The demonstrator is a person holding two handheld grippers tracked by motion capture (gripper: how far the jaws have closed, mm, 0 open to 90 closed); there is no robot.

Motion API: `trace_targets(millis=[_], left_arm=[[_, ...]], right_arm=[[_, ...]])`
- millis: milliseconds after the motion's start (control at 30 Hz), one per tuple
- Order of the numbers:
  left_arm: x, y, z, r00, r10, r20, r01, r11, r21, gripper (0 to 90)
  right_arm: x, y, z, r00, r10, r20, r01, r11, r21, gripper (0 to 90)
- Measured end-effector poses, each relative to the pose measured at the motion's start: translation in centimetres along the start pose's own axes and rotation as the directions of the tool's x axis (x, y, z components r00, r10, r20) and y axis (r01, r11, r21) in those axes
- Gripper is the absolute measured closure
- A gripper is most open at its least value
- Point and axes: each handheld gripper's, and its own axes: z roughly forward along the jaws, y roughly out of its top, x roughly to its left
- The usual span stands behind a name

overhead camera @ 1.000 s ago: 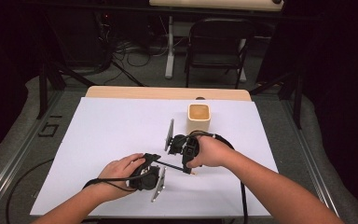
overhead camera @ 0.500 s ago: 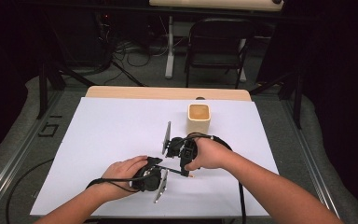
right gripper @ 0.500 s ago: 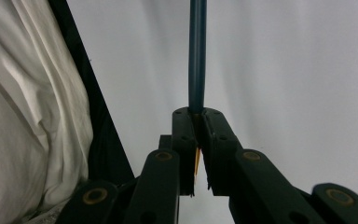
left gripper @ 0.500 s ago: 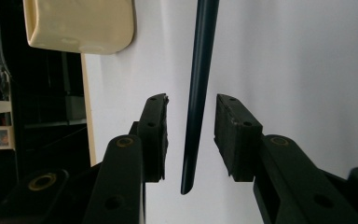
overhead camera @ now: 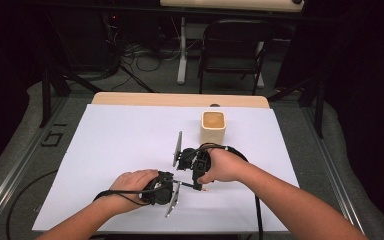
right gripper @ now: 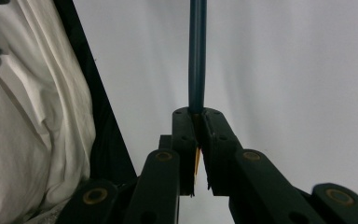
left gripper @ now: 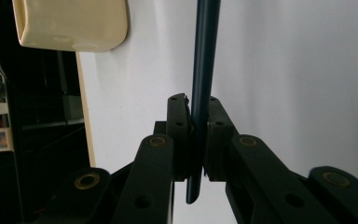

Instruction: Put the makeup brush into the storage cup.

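Observation:
A thin dark blue stick (overhead camera: 187, 183) with an orange tip lies level just above the white table sheet, spanning both grippers. My left gripper (overhead camera: 176, 182) reaches in from the left; its jaws have just been closing and now press on the stick (left gripper: 204, 56), which runs up between the pads (left gripper: 177, 121). My right gripper (overhead camera: 198, 185) points toward the near edge and is shut on the stick's (right gripper: 197, 56) orange-tipped end. In their own views the left gripper (left gripper: 196, 112) and right gripper (right gripper: 196, 116) both clamp it. A cream square cup (overhead camera: 213, 127) stands upright beyond them.
The white sheet (overhead camera: 120, 145) covers the table, with a wooden edge (overhead camera: 180, 99) at the back. A black folding chair (overhead camera: 232, 50) and floor cables lie beyond. The cup (left gripper: 70, 23) shows at the upper left of the left gripper view. White cloth (right gripper: 23, 116) hangs at the left of the right gripper view.
The left jaws have closed onto the stick, and the left hand has shifted slightly. The right hand and the cup have kept still.

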Motion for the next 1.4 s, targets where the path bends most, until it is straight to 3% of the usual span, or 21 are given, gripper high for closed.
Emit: trace_targets(millis=[233,467,533,600,767,900,967,1033,1067,1133,1167,1233,1333,1400], left_arm=[[0.0,0.0,0.0,0.9999,0.013,-0.003,-0.013,0.9999,0.005,84.7],[0.0,0.0,0.0,1.0000,-0.003,0.003,0.003,0.9999,0.012,84.8],[0.0,-0.1,0.0,0.9999,-0.013,0.004,0.013,0.9997,0.022,84.8],[0.2,-0.2,-0.1,0.9996,-0.027,0.005,0.027,0.9992,0.030,84.8],[0.6,-0.9,-0.2,0.9954,-0.095,0.016,0.094,0.9950,0.034,84.8],[0.8,-1.4,-0.1,0.9856,-0.166,0.034,0.165,0.9860,0.024,84.8],[1.0,-1.6,-0.1,0.9826,-0.181,0.042,0.180,0.9832,0.030,84.9],[1.2,-1.9,0.1,0.9755,-0.210,0.066,0.209,0.9776,0.027,84.8],[1.5,-2.1,0.0,0.9759,-0.206,0.074,0.203,0.9781,0.047,84.8],[1.9,-2.5,0.0,0.9685,-0.232,0.091,0.228,0.9722,0.055,84.8],[1.7,-2.6,0.2,0.9509,-0.293,0.100,0.292,0.9562,0.026,84.9],[1.9,-3.0,0.2,0.9277,-0.353,0.121,0.354,0.9351,0.011,84.8],[2.2,-3.6,0.3,0.9011,-0.408,0.146,0.412,0.9110,0.003,84.9],[2.4,-3.9,0.3,0.8868,-0.434,0.158,0.441,0.8977,-0.005,84.9]], right_arm=[[0.0,0.0,0.0,1.0000,-0.002,-0.001,0.002,1.000,0.000,83.9],[0.0,0.1,0.0,1.0000,-0.004,0.004,0.004,1.000,-0.004,83.5],[-0.2,0.0,-0.1,1.0000,0.001,-0.001,-0.001,1.000,-0.019,78.0],[-0.3,-0.2,-0.3,0.9997,0.019,-0.013,-0.019,0.999,-0.029,72.5],[-0.8,-1.3,-1.0,0.9985,0.043,0.033,-0.040,0.994,-0.103,55.2],[-1.2,-2.4,-1.7,0.9959,0.076,0.047,-0.067,0.981,-0.182,45.9],[-1.2,-2.8,-2.1,0.9952,0.071,0.067,-0.056,0.976,-0.210,43.7],[-1.1,-3.1,-2.3,0.9947,0.074,0.071,-0.056,0.970,-0.237,41.7],[-1.0,-3.3,-2.5,0.9937,0.084,0.074,-0.063,0.966,-0.250,41.2],[-1.1,-3.6,-2.6,0.9923,0.085,0.090,-0.056,0.957,-0.283,40.2],[-1.1,-3.7,-2.8,0.9909,0.093,0.097,-0.062,0.957,-0.285,40.1],[-1.3,-4.0,-2.9,0.9894,0.102,0.104,-0.066,0.950,-0.304,39.7],[-1.6,-4.4,-3.0,0.9860,0.127,0.108,-0.084,0.939,-0.333,39.7],[-1.7,-4.6,-2.9,0.9846,0.136,0.110,-0.090,0.935,-0.344,39.7]])
